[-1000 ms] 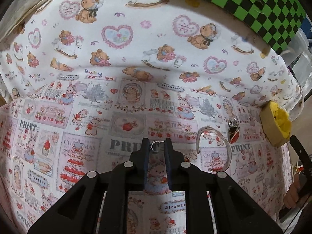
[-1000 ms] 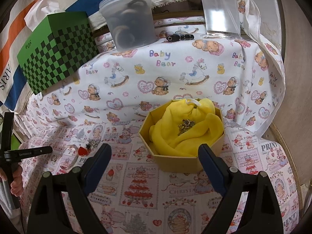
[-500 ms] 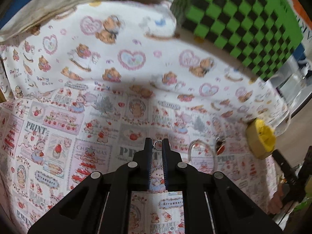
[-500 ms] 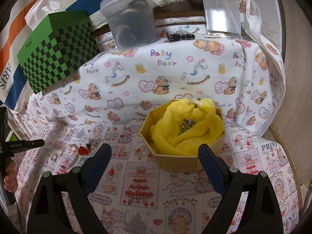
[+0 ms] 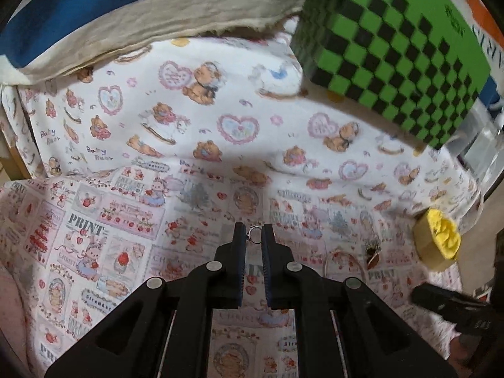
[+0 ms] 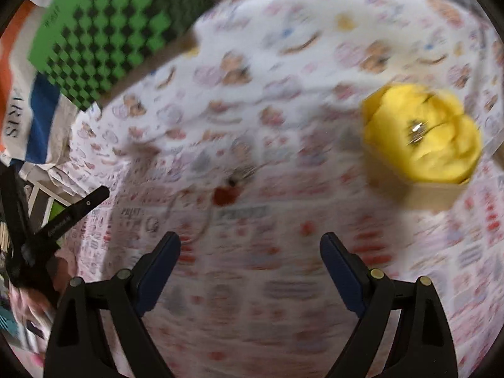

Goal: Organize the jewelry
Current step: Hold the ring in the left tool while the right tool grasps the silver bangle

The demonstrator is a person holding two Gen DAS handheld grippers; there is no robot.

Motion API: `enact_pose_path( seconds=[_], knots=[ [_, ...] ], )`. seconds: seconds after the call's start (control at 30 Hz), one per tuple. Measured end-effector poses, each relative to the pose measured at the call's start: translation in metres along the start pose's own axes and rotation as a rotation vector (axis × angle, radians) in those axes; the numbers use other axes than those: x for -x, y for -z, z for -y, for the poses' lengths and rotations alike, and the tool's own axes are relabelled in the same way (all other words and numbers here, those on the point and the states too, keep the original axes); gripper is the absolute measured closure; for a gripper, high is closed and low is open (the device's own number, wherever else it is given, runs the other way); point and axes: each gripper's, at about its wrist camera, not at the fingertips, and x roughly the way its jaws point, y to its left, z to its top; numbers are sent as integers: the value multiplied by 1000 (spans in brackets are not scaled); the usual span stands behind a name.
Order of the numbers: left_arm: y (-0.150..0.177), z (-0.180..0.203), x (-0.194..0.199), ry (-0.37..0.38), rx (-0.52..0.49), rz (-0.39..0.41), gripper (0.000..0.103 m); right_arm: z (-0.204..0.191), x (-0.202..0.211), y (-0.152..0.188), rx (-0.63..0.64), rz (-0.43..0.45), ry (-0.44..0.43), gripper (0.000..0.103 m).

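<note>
Ring (image 5: 254, 233) sits pinched between the tips of the left tongs (image 5: 254, 236), which are closed on it and hold it above the printed cloth (image 5: 126, 220). It is a small silver ring; its flat face seems to look toward the camera, but it is too small to tell its direction well. The right tongs (image 6: 250, 245) are wide open, with nothing between them, above the same cloth; this view is blurred. Just beyond their left finger a thin bangle (image 6: 189, 211) lies flat, and beside it a red pendant (image 6: 225, 193) with some metal pieces. Farther to the right stands the box (image 6: 434, 193) with yellow cloth (image 6: 441, 145) inside, and a shiny piece (image 6: 417, 129) rests on that cloth. A green checked box (image 6: 119, 31) is far at the back.
</note>
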Motion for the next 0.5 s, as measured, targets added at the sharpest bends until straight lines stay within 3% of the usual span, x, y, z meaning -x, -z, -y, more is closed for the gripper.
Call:
enact_pose_path(
  seconds=[0.17,0.3,0.33,0.5],
  knots=[
    [-7,-16,0,-50,41,35,94,-44,-24,-5,53,-16,114,17],
    [-11,-24,3,-49,72,49,94,-60,-46,-10,105,-53,258,48],
    [-11,-24,4,-51,71,50,94,-60,-50,-10,110,-67,270,60],
    [-9,-20,1,-31,61,15,94,-64,-58,-7,176,-90,322,97]
  ],
)
